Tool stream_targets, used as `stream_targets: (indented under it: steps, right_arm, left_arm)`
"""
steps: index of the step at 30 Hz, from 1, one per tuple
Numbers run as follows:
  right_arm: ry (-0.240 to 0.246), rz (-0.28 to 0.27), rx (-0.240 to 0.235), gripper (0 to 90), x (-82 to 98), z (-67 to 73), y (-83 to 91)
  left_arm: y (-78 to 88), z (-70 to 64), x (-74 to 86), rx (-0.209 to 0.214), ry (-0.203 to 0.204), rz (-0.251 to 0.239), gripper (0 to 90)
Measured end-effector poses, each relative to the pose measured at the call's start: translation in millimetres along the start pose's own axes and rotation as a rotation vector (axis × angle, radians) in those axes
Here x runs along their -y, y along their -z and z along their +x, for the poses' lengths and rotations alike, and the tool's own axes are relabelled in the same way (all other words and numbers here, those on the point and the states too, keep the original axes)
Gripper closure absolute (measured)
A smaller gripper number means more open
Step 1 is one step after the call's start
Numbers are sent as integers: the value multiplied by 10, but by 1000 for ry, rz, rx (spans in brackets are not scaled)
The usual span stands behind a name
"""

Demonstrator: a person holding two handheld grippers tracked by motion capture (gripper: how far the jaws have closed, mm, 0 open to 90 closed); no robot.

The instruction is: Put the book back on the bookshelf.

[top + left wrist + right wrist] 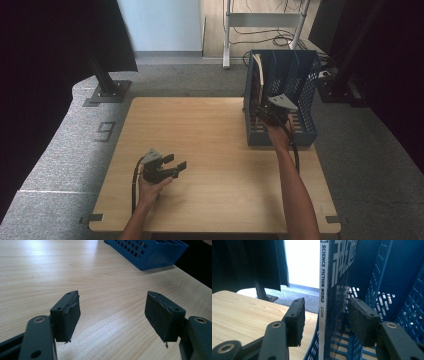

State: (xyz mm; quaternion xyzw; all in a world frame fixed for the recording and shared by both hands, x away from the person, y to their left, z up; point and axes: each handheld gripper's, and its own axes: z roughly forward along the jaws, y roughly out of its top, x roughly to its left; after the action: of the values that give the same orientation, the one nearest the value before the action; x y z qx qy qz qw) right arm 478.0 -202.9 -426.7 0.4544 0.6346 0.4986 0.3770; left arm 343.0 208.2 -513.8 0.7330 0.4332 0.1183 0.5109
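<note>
Two grippers at work: the right gripper [324, 322] straddles an upright dark-blue magazine [337, 290], jaws apart either side, inside the blue perforated plastic file rack [305, 100] at the wooden table's [210, 150] far right edge. Left gripper [112, 317] hovers open, empty, near the front-left.

Dark-blue magazine [337, 290], white "SCIENCE FICTION WORLD" spine, upright in the blue rack [397, 290].

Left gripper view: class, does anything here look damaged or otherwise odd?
Yes. The dark pads on the left gripper fingers look worn: their edges are frayed and peeling, with ragged tips hanging at the lower corners. The wooden table and the blue file rack look sound.
</note>
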Motion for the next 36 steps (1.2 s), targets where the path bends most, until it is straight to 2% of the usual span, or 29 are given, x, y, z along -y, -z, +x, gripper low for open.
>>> stream_targets:
  steps: [5,11,21,36]
  right_arm:
    - [5,-14,-8,474,15,-6,85]
    - [-5,-7,-30,477,70,-29,199]
    - [-12,13,-62,481,244,-55,375]
    - [-34,-10,-117,484,492,-25,771]
  left_arm:
    - [-3,-4,0,1,-2,2,285]
    - [-11,-19,2,2,-6,7,285]
    - [-12,-35,3,6,-11,9,285]
    - [-14,-50,5,6,-12,8,285]
